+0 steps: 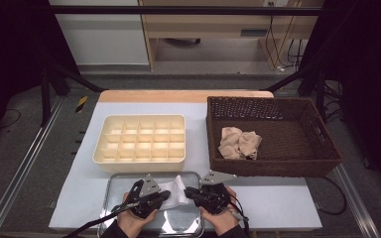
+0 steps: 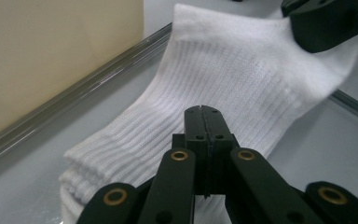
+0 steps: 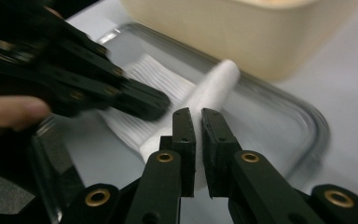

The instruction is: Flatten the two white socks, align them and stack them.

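Note:
A white ribbed sock (image 1: pixel 177 190) lies in a shallow metal tray (image 1: pixel 113 184) at the table's front edge. In the left gripper view the sock (image 2: pixel 242 70) stretches away under my left gripper (image 2: pixel 204 112), whose jaws are pressed together with nothing seen between them. My right gripper (image 3: pixel 198 114) has its jaws nearly together on a rolled edge of the sock (image 3: pixel 214 84), and white fabric shows in the narrow gap. In the high view the left gripper (image 1: pixel 165 195) and right gripper (image 1: pixel 188 191) point at each other over the sock, close together.
A cream organizer box (image 1: pixel 139 139) with several small compartments stands just behind the tray. To its right is a dark wicker basket (image 1: pixel 278 168) holding crumpled beige socks (image 1: pixel 239 143). White table surface lies bare at the front right.

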Motion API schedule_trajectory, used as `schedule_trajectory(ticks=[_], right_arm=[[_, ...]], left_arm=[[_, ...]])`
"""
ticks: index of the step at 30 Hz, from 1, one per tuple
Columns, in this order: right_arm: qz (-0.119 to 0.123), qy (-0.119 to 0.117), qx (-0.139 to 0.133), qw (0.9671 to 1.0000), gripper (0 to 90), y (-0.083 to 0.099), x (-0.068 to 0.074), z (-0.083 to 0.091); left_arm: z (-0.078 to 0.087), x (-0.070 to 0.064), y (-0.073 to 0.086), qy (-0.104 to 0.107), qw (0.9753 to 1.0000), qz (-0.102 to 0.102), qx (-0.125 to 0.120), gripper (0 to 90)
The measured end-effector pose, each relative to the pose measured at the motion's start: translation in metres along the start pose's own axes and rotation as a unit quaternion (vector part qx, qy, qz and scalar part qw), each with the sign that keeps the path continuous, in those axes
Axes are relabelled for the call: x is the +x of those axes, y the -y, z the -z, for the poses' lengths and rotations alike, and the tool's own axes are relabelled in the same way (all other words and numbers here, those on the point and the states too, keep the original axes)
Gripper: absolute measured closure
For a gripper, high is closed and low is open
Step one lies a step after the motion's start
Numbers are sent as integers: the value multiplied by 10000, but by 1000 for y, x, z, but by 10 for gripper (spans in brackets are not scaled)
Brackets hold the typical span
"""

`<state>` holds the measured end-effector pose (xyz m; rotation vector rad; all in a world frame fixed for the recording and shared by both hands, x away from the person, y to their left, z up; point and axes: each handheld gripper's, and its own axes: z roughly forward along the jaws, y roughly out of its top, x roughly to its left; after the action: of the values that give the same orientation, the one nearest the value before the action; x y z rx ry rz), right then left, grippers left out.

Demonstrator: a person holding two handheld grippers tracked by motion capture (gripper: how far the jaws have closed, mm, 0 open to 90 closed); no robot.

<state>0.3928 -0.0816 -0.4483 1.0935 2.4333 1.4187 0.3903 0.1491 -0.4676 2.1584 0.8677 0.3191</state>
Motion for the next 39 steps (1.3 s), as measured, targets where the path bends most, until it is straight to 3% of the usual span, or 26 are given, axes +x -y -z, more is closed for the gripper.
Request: schedule_trajectory(ticks=[3,6,10,14,19,25,31,35,39], right_arm=[[180,-68,-18,9998,848,-7,9,-2],[205,-61,40,9998,848,-8,11,-5],[201,-7,62,9998,848,-8,9,-4],[272,19,44,9996,848,-10,10,-3],[365,-56,1,9993,848,-17,16,-8],[557,-376,-54,9977,848,-31,35,-23],[892,-700,213,9933,848,-36,57,-51],[967,-725,398,9919,847,-30,60,-65],[954,-784,478,9912,844,-25,61,-73]], left_arm=[[5,1,-1,-68,10000,-12,-60,896],[20,5,-2,-168,9996,-10,-246,896],[44,16,3,-465,9978,48,-464,895],[56,32,20,-665,9968,281,-356,896],[49,36,36,-592,9973,417,-101,896],[47,33,37,-571,9974,434,-114,896],[47,34,38,-565,9975,403,-98,896],[51,39,36,-591,9967,515,-216,896],[61,49,30,-605,9945,650,-554,896]])
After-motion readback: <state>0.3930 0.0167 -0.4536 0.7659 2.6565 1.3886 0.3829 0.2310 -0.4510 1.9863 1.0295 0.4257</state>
